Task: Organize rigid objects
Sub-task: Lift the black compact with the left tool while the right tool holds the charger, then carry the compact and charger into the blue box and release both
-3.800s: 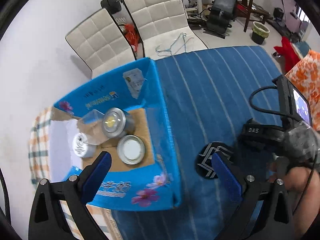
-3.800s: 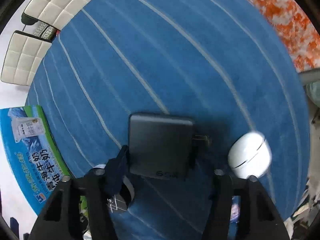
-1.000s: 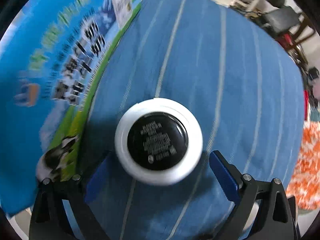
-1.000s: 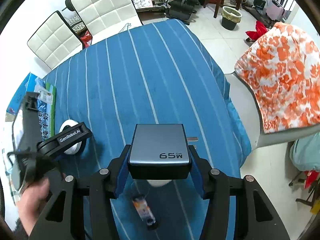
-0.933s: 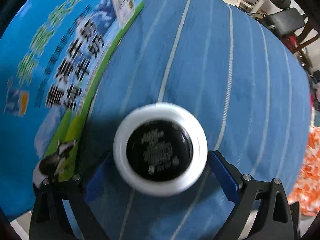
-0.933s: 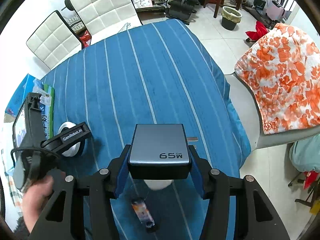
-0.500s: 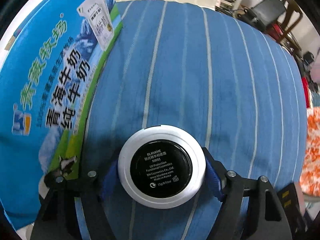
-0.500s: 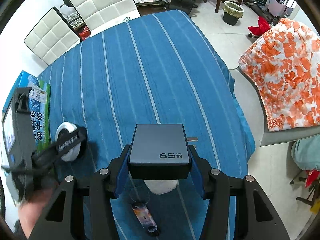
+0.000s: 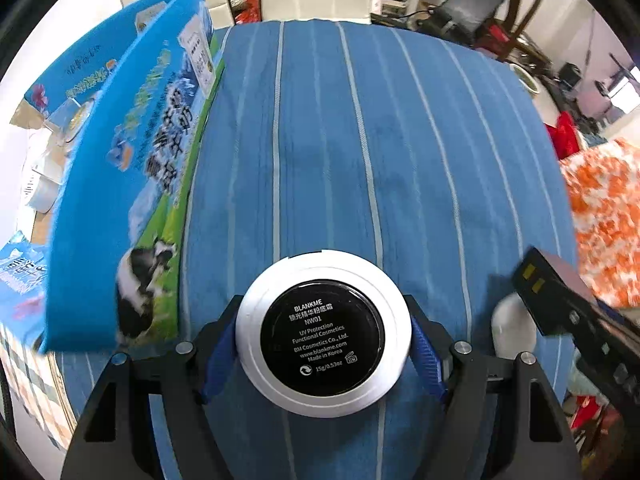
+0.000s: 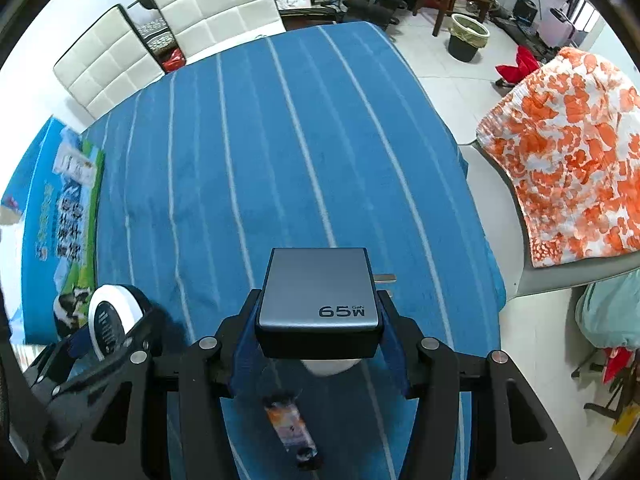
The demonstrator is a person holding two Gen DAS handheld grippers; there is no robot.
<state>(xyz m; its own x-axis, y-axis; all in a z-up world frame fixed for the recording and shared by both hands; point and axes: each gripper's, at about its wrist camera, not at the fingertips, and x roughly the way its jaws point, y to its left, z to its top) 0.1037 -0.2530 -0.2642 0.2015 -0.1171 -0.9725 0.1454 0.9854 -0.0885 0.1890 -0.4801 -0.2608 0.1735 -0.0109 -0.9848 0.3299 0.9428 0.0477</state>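
Observation:
My left gripper [image 9: 323, 340] is shut on a round white compact [image 9: 323, 334] with a black label, held above the blue striped tablecloth [image 9: 360, 152]; the compact [image 10: 114, 318] also shows at lower left in the right wrist view. My right gripper [image 10: 318, 322] is shut on a grey 65W charger [image 10: 318, 292], its prongs pointing right. The blue milk carton box [image 9: 132, 176] stands at the left, with tins [image 9: 44, 192] inside it. A white egg-shaped case [image 9: 512, 330] lies on the cloth under the charger.
A small tube [image 10: 290, 428] lies on the cloth near me. Two white padded chairs [image 10: 168, 24] stand at the table's far side. An orange flowered cloth [image 10: 568, 160] covers a chair on the right. The table edge [image 10: 460, 152] drops off to the right.
The left gripper closed on the compact and lifted it, tilting so the box's open top shows. The right gripper keeps the charger raised and has shifted only slightly.

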